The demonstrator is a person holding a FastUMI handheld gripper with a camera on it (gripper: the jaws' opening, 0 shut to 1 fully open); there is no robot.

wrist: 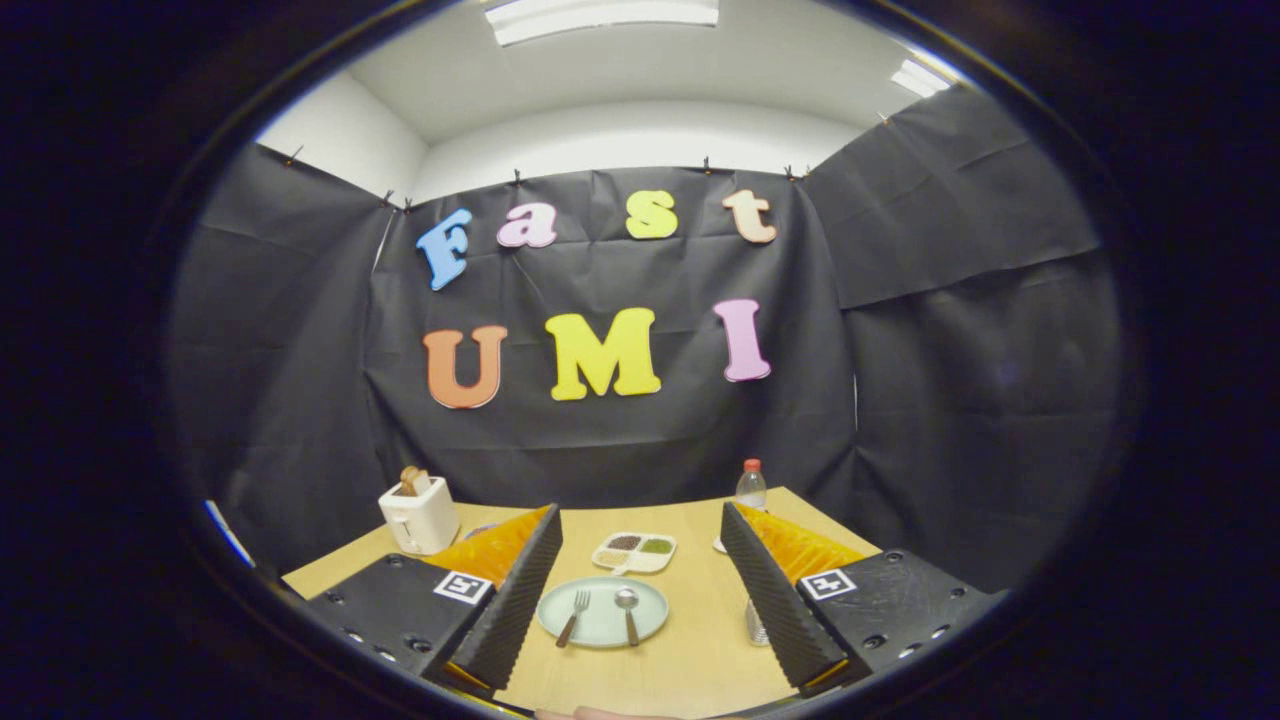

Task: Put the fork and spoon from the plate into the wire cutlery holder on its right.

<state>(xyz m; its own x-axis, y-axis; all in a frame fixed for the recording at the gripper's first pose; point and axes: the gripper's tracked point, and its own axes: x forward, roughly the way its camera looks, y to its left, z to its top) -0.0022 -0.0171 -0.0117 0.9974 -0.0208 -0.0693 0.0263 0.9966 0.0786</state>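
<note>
A pale green plate [602,620] lies on the wooden table [690,660], ahead of my fingers and between them. On the plate a fork [574,615] lies at the left and a spoon [628,610] at the right, both with wooden handles pointing toward me. The wire cutlery holder [756,622] stands right of the plate, mostly hidden behind my right finger [775,590]. My gripper [640,590] is held above the table, wide open, with nothing between the fingers.
A white toaster [420,515] with bread in it stands at the back left. A small divided dish [634,551] with several fillings sits beyond the plate. A clear bottle [751,487] with a red cap stands at the back right.
</note>
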